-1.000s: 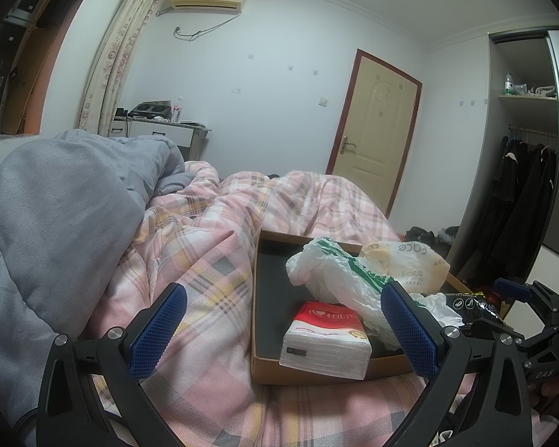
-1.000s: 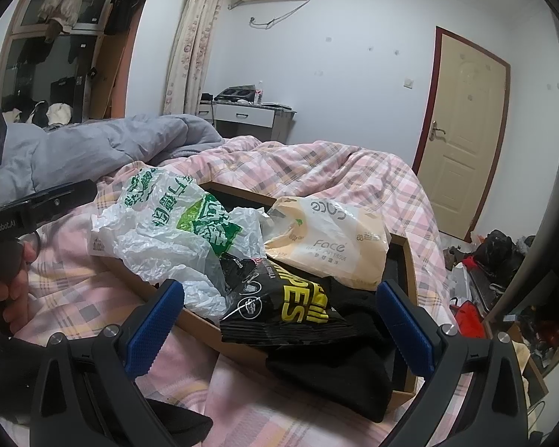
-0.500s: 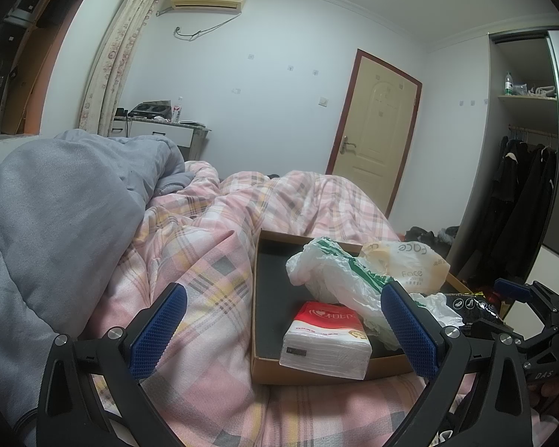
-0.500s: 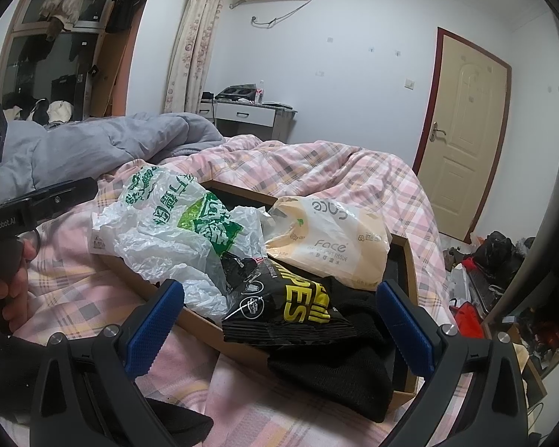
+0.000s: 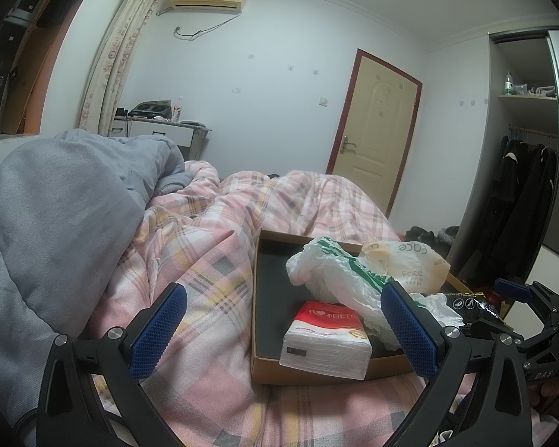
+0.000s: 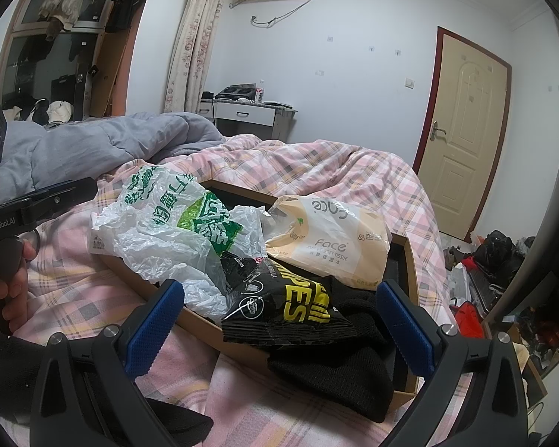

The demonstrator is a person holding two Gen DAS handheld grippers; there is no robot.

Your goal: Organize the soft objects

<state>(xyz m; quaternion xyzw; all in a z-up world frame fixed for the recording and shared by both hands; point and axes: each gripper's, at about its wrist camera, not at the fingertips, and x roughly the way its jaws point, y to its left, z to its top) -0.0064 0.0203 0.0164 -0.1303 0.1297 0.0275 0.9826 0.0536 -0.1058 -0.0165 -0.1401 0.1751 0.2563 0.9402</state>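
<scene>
Nothing has changed since a second ago: both the left gripper and the right gripper hover wide open and empty near the cardboard tray, where the soft packs lie; sorting is not started.

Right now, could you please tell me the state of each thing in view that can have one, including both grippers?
left gripper: open, holding nothing.
right gripper: open, holding nothing.
cardboard tray: open-topped, resting on the bed.
tissue pack: sealed, lying in the tray's near corner.
white plastic bag: crumpled, draped over the tray's edge.
Face tissue pack: lying tilted in the tray.
black wipes pouch: lying on the black cloth.
door: shut.
</scene>
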